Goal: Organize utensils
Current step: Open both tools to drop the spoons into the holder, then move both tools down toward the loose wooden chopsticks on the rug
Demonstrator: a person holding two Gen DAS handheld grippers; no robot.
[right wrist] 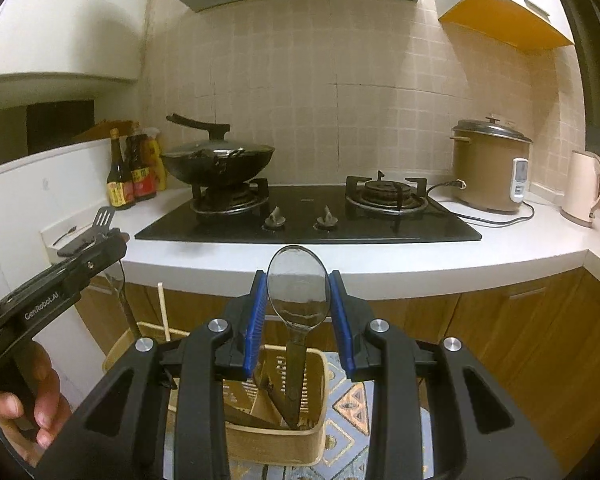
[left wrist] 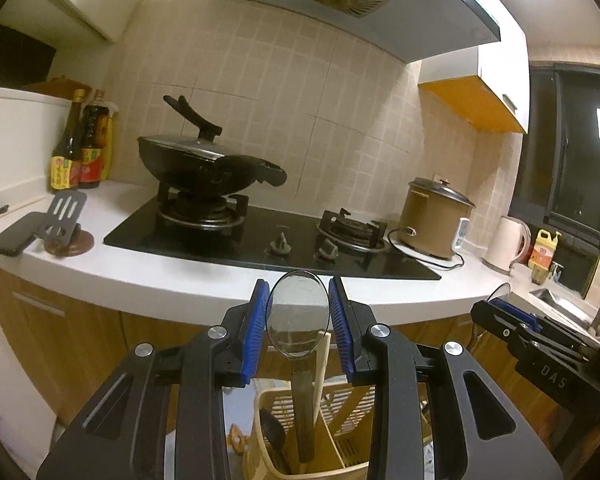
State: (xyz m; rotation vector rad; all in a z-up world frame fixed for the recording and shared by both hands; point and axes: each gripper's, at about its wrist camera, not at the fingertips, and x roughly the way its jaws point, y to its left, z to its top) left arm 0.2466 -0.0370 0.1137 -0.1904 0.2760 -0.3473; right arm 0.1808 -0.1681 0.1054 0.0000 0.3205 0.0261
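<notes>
Wide bare strip along the front edge of the surface point(right wrist: 340, 268), an easy lane ahead of the stove point(right wrist: 308, 216). Left end is crowded: wok point(left wrist: 204, 164) on its burner, bottles point(left wrist: 80, 144), a spatula point(left wrist: 66, 210) and a phone point(left wrist: 12, 238). Right end is blocked by the rice cooker point(right wrist: 490, 164), its trailing cord point(right wrist: 496, 220) and the kettle point(right wrist: 586, 186).

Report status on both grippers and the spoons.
Left gripper shut on spoon, handle down in beige utensil holder. Right gripper shut on second spoon, handle in its own holder. Nothing blocking either.
</notes>
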